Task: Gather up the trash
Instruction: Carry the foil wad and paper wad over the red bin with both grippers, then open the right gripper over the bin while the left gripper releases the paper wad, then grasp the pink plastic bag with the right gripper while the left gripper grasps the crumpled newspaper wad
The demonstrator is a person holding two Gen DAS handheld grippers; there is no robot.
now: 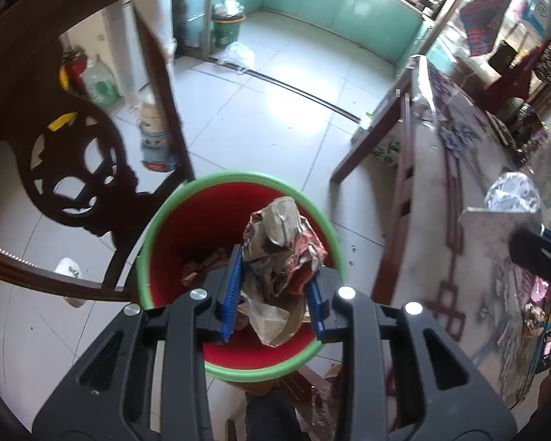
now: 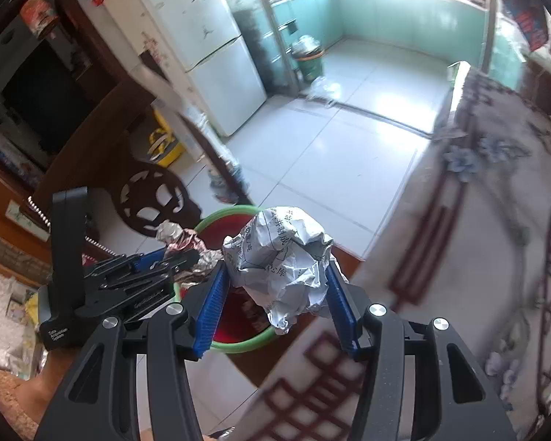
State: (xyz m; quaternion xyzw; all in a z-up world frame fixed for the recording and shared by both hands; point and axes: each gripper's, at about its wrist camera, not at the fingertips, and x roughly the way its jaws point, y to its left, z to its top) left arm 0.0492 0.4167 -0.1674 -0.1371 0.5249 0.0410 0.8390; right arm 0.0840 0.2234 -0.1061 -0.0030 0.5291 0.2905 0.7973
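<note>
My left gripper (image 1: 275, 279) is shut on a crumpled brown and red wrapper (image 1: 281, 246) and holds it over the open mouth of a red bin with a green rim (image 1: 187, 228). More crumpled trash (image 1: 202, 268) lies inside the bin. My right gripper (image 2: 275, 286) is shut on a crumpled ball of white printed paper (image 2: 286, 261), held at the table edge just right of the bin (image 2: 220, 220). The left gripper (image 2: 165, 257) with its wrapper shows in the right wrist view, over the bin. The right gripper's paper ball (image 1: 512, 191) shows at the right of the left wrist view.
A dark carved wooden chair (image 1: 73, 169) stands left of the bin. A table with a patterned cloth (image 2: 477, 220) lies to the right, with small litter (image 1: 532, 316) on it. A fridge (image 2: 209, 47) and a green bucket (image 1: 226, 27) stand across the tiled floor (image 1: 275, 110).
</note>
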